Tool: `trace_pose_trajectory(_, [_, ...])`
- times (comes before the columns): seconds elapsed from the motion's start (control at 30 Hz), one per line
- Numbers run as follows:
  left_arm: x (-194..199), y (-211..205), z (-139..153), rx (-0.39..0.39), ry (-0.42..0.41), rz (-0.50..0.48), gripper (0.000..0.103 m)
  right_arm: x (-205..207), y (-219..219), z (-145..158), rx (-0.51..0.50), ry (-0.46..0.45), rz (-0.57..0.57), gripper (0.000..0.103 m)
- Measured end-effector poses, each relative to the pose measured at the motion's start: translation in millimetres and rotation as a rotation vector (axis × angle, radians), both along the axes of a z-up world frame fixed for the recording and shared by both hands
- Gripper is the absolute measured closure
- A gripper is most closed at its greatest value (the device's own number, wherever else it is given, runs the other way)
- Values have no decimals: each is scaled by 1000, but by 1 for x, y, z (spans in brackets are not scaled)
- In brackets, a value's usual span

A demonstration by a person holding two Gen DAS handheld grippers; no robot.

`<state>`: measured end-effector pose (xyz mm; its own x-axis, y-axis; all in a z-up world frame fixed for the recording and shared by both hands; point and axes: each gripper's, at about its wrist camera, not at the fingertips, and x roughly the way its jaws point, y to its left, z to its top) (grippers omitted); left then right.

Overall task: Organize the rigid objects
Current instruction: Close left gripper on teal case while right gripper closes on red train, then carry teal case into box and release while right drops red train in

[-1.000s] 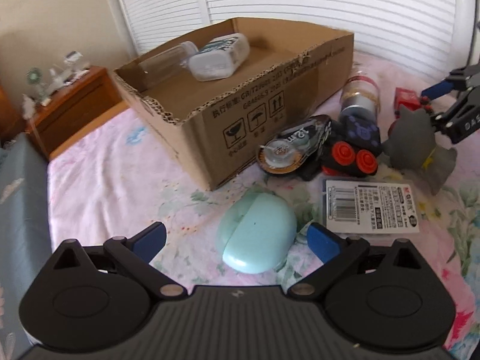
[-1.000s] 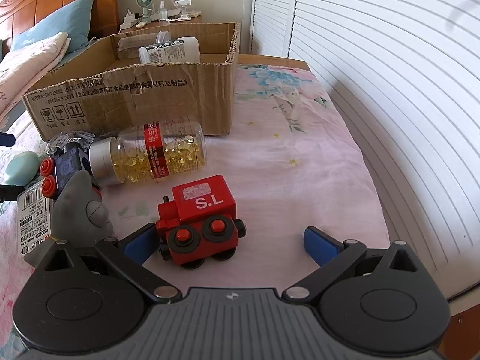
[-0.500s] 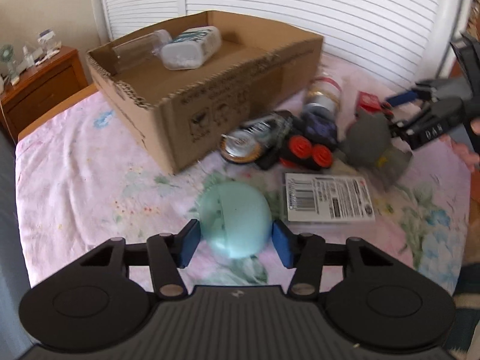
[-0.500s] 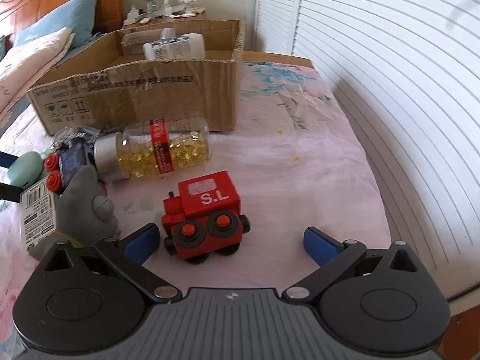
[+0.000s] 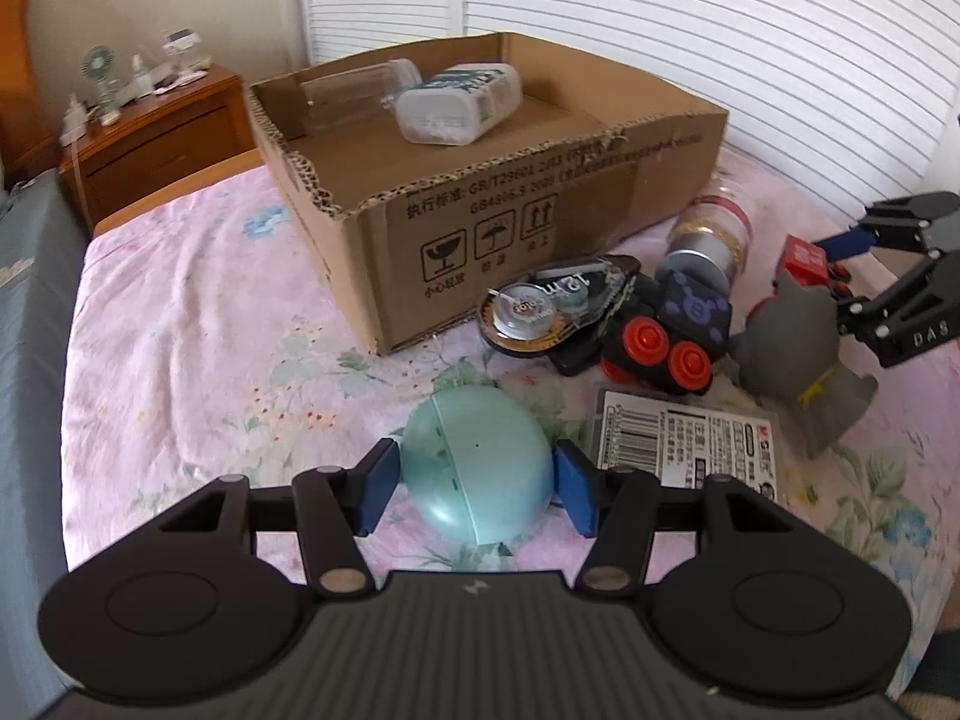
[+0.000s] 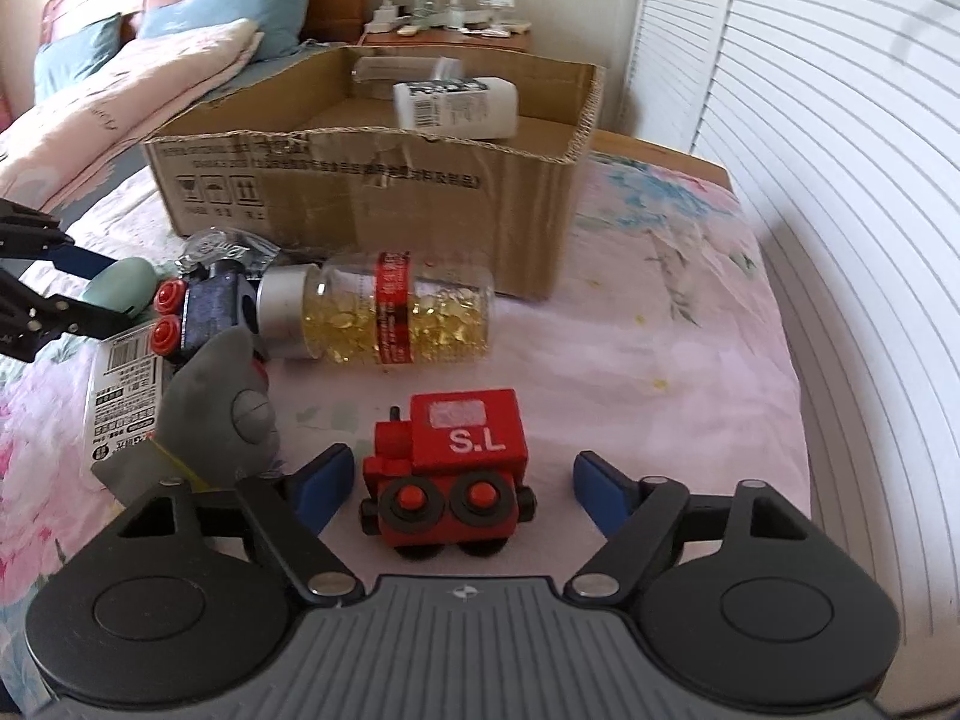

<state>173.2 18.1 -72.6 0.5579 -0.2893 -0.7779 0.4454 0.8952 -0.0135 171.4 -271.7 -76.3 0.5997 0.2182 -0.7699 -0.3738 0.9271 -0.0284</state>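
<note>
Left gripper (image 5: pixel 477 492): set around the teal case (image 5: pixel 477 468), a blue pad (image 5: pixel 378 492) at each side; jaws are easing open, and contact on the right side cannot be told for sure.
Right gripper (image 6: pixel 462 489): jaws apart and closing, the red train (image 6: pixel 450 483) between them, a gap seen on both sides.
Teal case: lying on the flowered bedsheet (image 5: pixel 180 330), in front of the box (image 5: pixel 510 228).
Red train: standing on its wheels on the pink sheet, marked "S.L", in front of the pill bottle (image 6: pixel 384 315).
Pill bottle: laid on its side against the box front, silver cap toward the dark toy train (image 6: pixel 204 312).
Box: open cardboard, with a white bottle (image 6: pixel 456 105) and a clear container (image 5: pixel 348 93) laid inside.
Other items: a tape dispenser (image 5: pixel 552 306), a barcoded card (image 5: pixel 684 444) and a grey figure (image 5: pixel 798 354) are clustered between the two grippers.
Nightstand (image 5: pixel 150 138): wooden, beyond the bed corner, small items on top.
</note>
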Motion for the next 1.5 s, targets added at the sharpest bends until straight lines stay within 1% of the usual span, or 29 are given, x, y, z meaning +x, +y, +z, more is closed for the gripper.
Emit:
trace_pose_trajectory(0.03, [-1, -1, 0, 0, -2, 11, 46, 0, 1, 0, -1, 0, 9, 25])
trace_pose_trajectory(0.1, [-2, -1, 0, 0, -6, 21, 46, -2, 3, 1, -11, -8, 28, 27])
trace_pose_trajectory(0.17, [-2, -2, 0, -2, 0, 36, 46, -3, 4, 1, -5, -7, 39, 33])
trace_pose_trajectory(0.23, [-2, -3, 1, -3, 4, 44, 49, -4, 5, 3, -4, -5, 44, 42])
trace_pose_trajectory(0.47, [-4, -5, 4, 10, 4, 44, 50, -2, 6, 7, -23, 9, 23, 43])
trace_pose_trajectory(0.6, [-7, -5, 11, 12, 0, 31, 50, -4, 1, 19, -8, 1, 22, 43])
trace_pose_trajectory(0.67, [-8, -4, 14, 16, -3, 30, 50, -4, -1, 25, -14, -6, 23, 47])
trace_pose_trajectory(0.8, [-10, -1, 22, 12, -4, 27, 50, -5, -2, 33, -43, -14, 27, 47])
trace_pose_trajectory(0.93, [-12, -1, 35, -2, 1, 17, 50, -7, -4, 41, -25, -12, 33, 47])
trace_pose_trajectory(1.07, [-10, -3, 58, 1, -17, -6, 50, -7, -1, 58, -15, -38, 55, 47])
trace_pose_trajectory(1.2, [1, -8, 85, -12, -67, -20, 50, -2, 2, 84, 10, -81, 81, 47])
trace_pose_trajectory(1.33, [26, -19, 105, -13, -104, -28, 50, 8, 7, 106, 22, -130, 103, 47])
trace_pose_trajectory(1.4, [41, -26, 108, -1, -122, -26, 50, 15, 10, 114, 24, -151, 111, 47])
trace_pose_trajectory(1.5, [65, -31, 107, 3, -136, 3, 50, 26, 15, 123, 23, -168, 118, 47])
